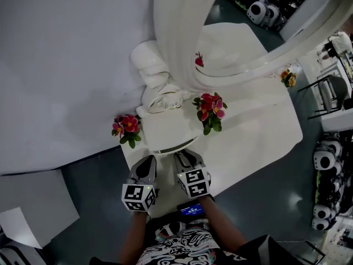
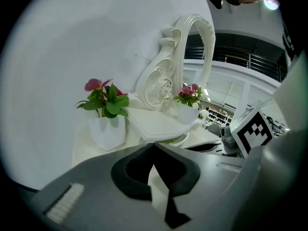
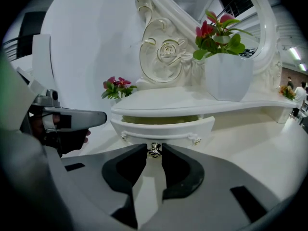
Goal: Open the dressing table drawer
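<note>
Drawer [image 3: 163,125] sits partly out, its knob [image 3: 154,151] pinched in my right hand-held gripper [image 3: 154,147]; next I'd pull straight back, my left hand-held gripper [image 2: 153,144] closed empty alongside.

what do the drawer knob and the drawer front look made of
Knob: metal, probably, silvery and shiny with dark glints. Drawer front: likely painted wood or board, smooth glossy white; the coat hides what lies under it.

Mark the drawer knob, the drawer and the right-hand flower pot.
drawer knob [image 3: 154,150], right gripper view, metal face
drawer [image 3: 166,128], right gripper view, front panel
right-hand flower pot [image 3: 229,78], right gripper view, front wall
</note>
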